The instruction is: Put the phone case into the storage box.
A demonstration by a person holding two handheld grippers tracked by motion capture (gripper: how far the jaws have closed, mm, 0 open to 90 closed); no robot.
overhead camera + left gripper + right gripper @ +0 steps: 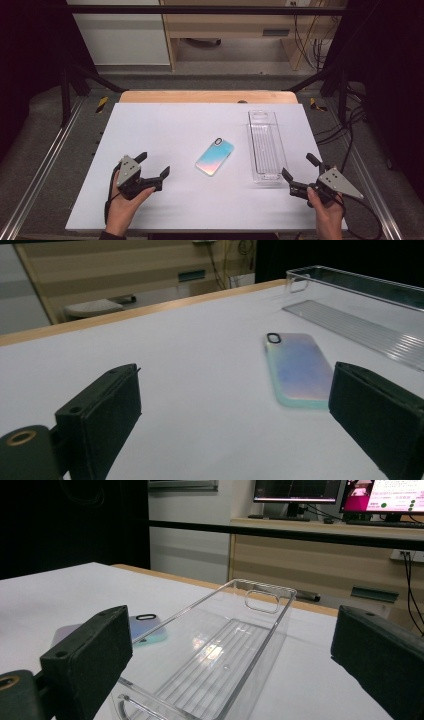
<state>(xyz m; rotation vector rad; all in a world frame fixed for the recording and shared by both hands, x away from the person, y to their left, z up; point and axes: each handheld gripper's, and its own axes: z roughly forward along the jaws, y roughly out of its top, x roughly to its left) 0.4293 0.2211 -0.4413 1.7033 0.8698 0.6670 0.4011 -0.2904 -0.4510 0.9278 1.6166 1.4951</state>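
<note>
The left claw point(153, 166) rests on the white bench point(165, 130), jaws spread wide with nothing between them; the right claw point(299, 173) gapes empty too. The right gripper view shows the clear tray point(235, 645) has a ribbed floor and handle slots. The flat, pastel phone point(215, 156) with rounded corners lies mid-bench, between both claws, apart from the tray.
</note>
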